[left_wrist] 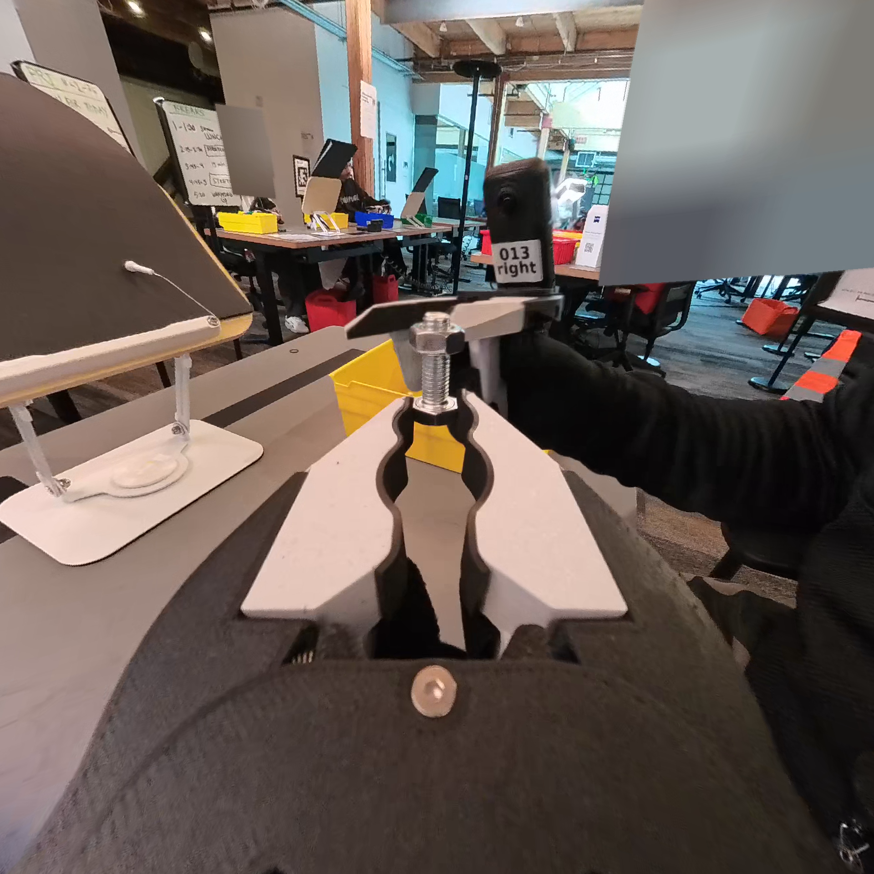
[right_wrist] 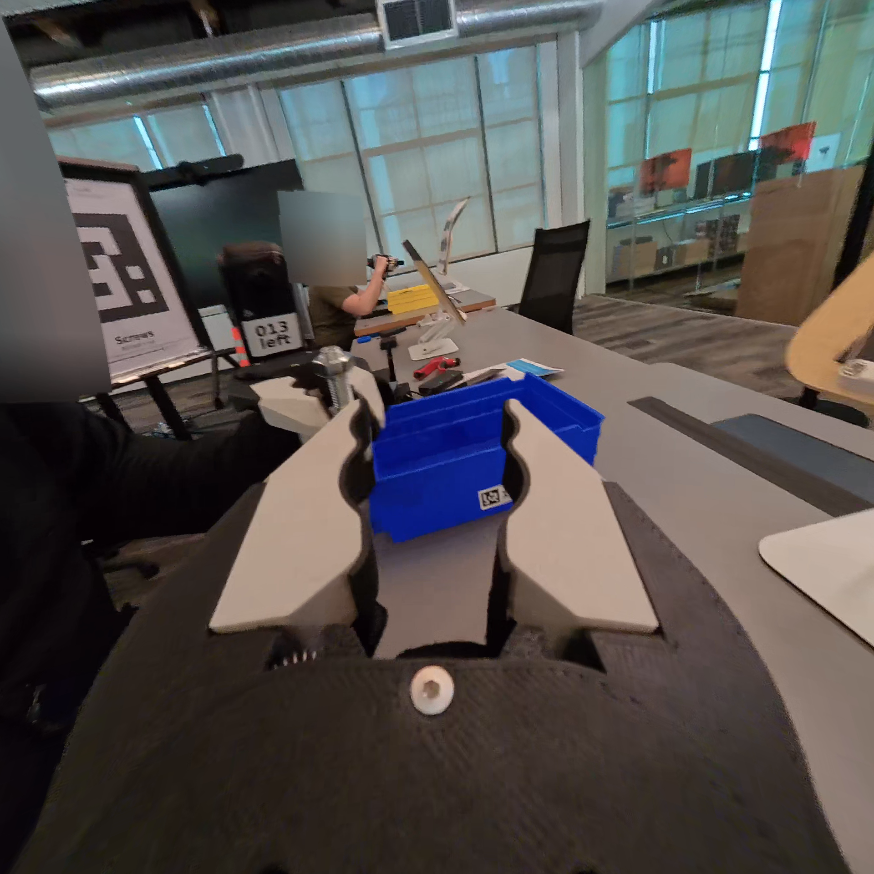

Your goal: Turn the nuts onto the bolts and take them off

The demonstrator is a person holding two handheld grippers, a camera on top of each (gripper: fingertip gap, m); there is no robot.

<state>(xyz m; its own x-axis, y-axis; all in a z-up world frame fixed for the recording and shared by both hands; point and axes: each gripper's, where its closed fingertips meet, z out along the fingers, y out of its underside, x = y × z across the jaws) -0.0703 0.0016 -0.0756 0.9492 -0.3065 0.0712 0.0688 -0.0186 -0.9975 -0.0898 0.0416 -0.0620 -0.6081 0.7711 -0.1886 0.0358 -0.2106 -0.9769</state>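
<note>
Jaws of the left gripper are clamping the bolt by its head, long axis standing upright. The right gripper is hanging spread and empty, its left fingertip just beside the nut near the bolt's top, so it is the 1 nearer for turning; a yellow bin is lying behind.

open-plan office workshop, desks, whiteboard, parts bins, office chair

Open workshop: grey tables, wood floor, tall windows.
</note>
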